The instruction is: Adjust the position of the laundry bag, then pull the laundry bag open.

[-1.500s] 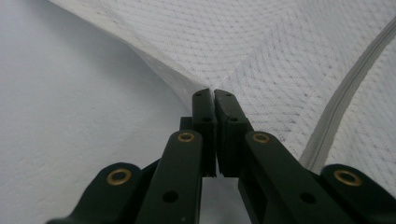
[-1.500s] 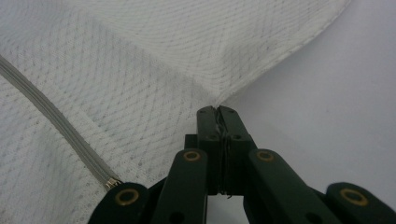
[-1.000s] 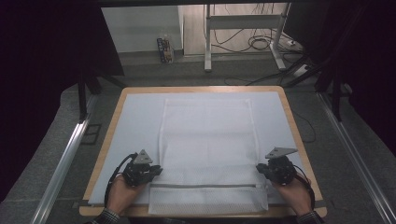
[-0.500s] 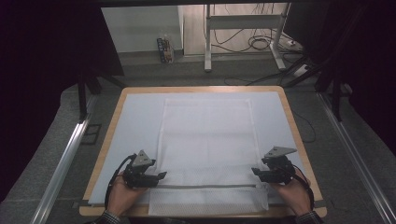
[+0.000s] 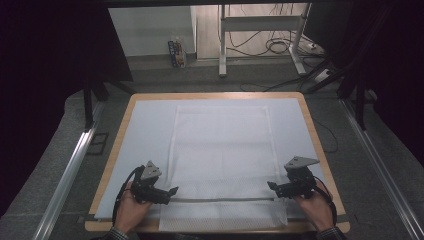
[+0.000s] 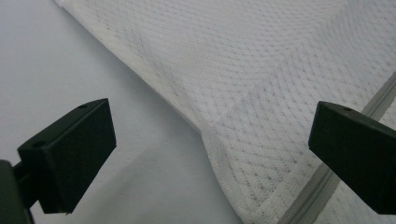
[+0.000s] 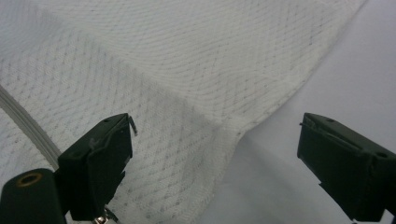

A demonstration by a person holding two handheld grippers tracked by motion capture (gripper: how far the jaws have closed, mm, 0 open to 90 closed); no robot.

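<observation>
A white mesh cloth lies flat along the middle of the table, with a grey zipper running across it near the front edge. My left gripper stands open at the cloth's left edge, by the zipper's end. Its jaws have just been opening. In the left gripper view the cloth's hem and zipper lie beneath the wide gap of the left gripper, unpinched. My right gripper stands open at the right edge, its jaws also just opened. The right gripper straddles the cloth's edge without touching it.
The table has a wooden rim and a pale sheet under the cloth. Metal rails run along the floor at the left and the right. Desk legs and cables stand beyond the far edge.
Both grippers were shut on the cloth's side edges by the zipper and have opened, letting the cloth lie on the table. The hands have kept their places.
</observation>
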